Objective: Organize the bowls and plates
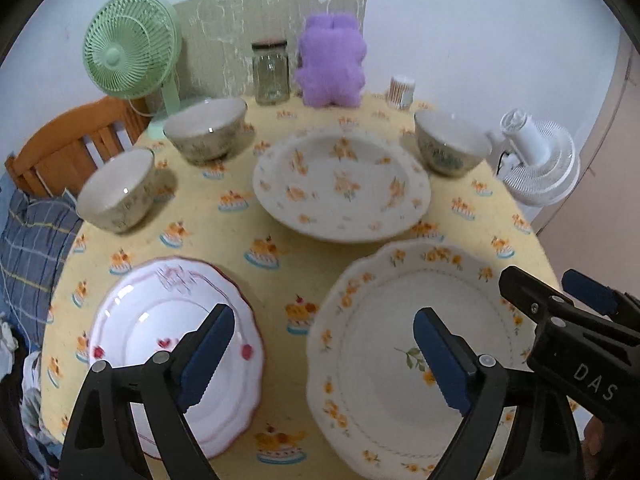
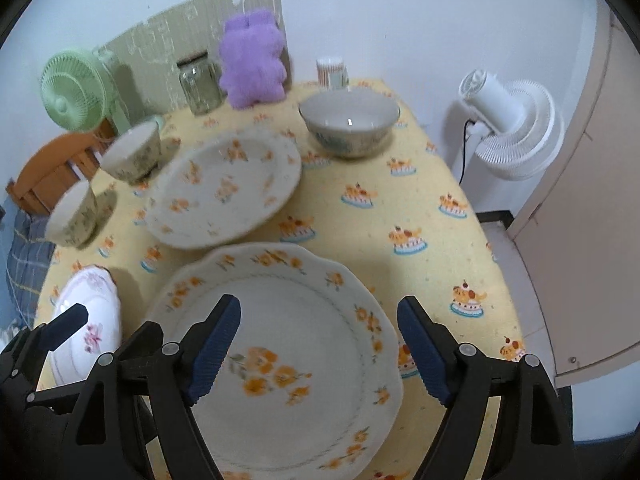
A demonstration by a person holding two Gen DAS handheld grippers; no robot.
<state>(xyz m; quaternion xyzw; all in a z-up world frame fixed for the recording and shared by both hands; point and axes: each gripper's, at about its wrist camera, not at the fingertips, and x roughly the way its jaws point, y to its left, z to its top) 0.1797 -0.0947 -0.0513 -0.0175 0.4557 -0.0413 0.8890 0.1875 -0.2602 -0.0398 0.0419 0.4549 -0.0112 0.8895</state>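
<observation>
Both grippers hung over the near edge of the table (image 1: 256,276), and nothing was in either one. The left gripper (image 1: 324,354) had its jaws standing wide apart, empty, poised between the pink-rimmed plate (image 1: 160,320) at the near left edge and the orange-flowered flat plate (image 1: 384,312) at the near right. The right gripper (image 2: 320,346) was spread wide too, straddling that same flowered plate's right half without touching it.

Everything was laid out singly, nothing stacked. The deep floral plate (image 1: 342,188) sat mid-table. Two bowls crowded the far left edge, the nearer bowl (image 1: 116,192) and the farther bowl (image 1: 206,128) just beside each other. A third bowl (image 1: 450,142) stood alone toward the far right edge. Behind them, along the back edge, stood a glass jar (image 1: 271,72), a purple plush toy (image 1: 332,60) and a green fan (image 1: 130,46).

So this looked like the choosing step, and the tidy play was probably plates first. A flat plate lying on a soft cloth gives little lip to bite, so one jaw would want to slide under the scalloped rim from the table's near edge, with the other pressing on top. Glazed ceramic is slick and heavy; a shallow pinch could let it tip out. The pink plate seemed the smaller, so it likely belonged on top of the flowered one, not under it. The bowls, looking alike, should nest easily afterwards.
</observation>
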